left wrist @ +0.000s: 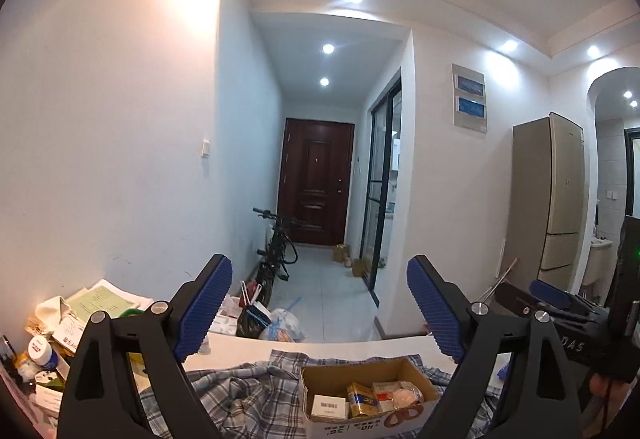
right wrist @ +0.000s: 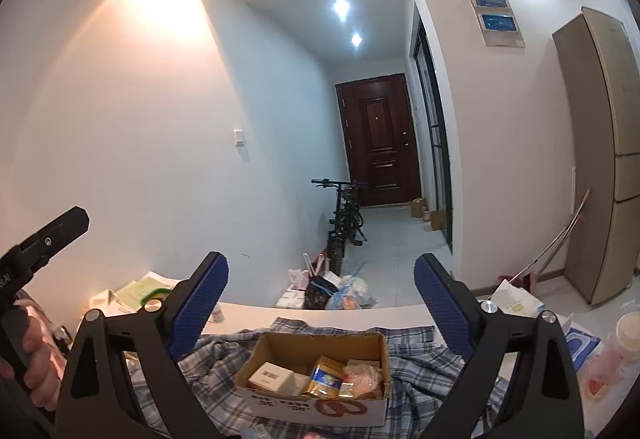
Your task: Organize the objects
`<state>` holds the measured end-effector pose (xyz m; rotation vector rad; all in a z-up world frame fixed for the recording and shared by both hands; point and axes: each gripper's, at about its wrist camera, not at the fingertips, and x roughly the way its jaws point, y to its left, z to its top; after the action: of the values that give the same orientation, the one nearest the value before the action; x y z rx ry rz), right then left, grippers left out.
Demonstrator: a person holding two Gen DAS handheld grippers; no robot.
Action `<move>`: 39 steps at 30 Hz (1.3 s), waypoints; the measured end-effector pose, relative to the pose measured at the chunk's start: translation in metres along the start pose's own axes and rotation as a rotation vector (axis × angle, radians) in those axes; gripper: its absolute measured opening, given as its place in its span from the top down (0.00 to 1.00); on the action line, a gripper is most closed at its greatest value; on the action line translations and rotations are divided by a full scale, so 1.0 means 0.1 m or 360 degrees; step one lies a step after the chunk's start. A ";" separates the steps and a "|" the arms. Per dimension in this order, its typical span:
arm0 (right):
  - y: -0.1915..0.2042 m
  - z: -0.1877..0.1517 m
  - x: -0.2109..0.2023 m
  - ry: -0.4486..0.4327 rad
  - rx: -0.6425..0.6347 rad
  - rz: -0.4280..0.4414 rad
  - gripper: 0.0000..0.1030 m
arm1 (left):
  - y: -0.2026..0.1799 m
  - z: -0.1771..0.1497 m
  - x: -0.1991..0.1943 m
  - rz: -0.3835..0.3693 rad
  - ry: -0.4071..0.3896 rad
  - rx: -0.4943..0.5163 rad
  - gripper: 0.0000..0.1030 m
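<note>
An open cardboard box sits on a plaid cloth on a white table. It holds a white carton, a gold packet and a pink wrapped item. The box also shows in the right wrist view. My left gripper is open and empty, raised above and behind the box. My right gripper is open and empty, held above the box. The right gripper's body shows at the right in the left wrist view.
Papers, a white jar and small packs are piled at the table's left end. Bags lie on the floor past the table edge. A bicycle stands in the hallway. A fridge stands at right.
</note>
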<state>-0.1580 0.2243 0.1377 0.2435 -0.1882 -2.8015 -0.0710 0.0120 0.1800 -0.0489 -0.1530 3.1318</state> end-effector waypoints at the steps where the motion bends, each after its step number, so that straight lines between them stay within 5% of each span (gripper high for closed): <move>1: -0.01 0.01 -0.03 -0.0012 0.0019 0.0004 0.05 | -0.01 0.01 -0.03 -0.0009 -0.0006 0.0001 0.09; 3: -0.03 0.05 -0.12 -0.0060 0.0039 -0.0002 0.01 | -0.02 0.02 -0.10 -0.0046 -0.0024 0.0008 0.00; 15: -0.06 0.24 -0.52 -0.0226 0.0033 -0.0073 0.01 | -0.08 0.15 -0.38 -0.0045 -0.0149 0.0038 0.00; 23: 0.01 0.09 -0.57 -0.0108 0.0043 -0.0006 0.01 | -0.08 -0.09 -0.34 -0.0033 0.0041 0.0070 0.00; 27: 0.10 -0.02 -0.57 -0.0061 -0.0020 -0.0021 0.01 | -0.08 -0.32 -0.41 0.0084 0.0089 0.0116 0.00; 39: 0.09 -0.61 -0.62 0.0101 0.0042 -0.0059 0.01 | 0.07 -0.99 -0.46 0.0045 0.0290 0.0075 0.00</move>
<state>-0.0859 0.2301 0.0888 0.3449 -0.2075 -2.8250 -0.0223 0.0139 0.0824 -0.3371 -0.0771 3.1355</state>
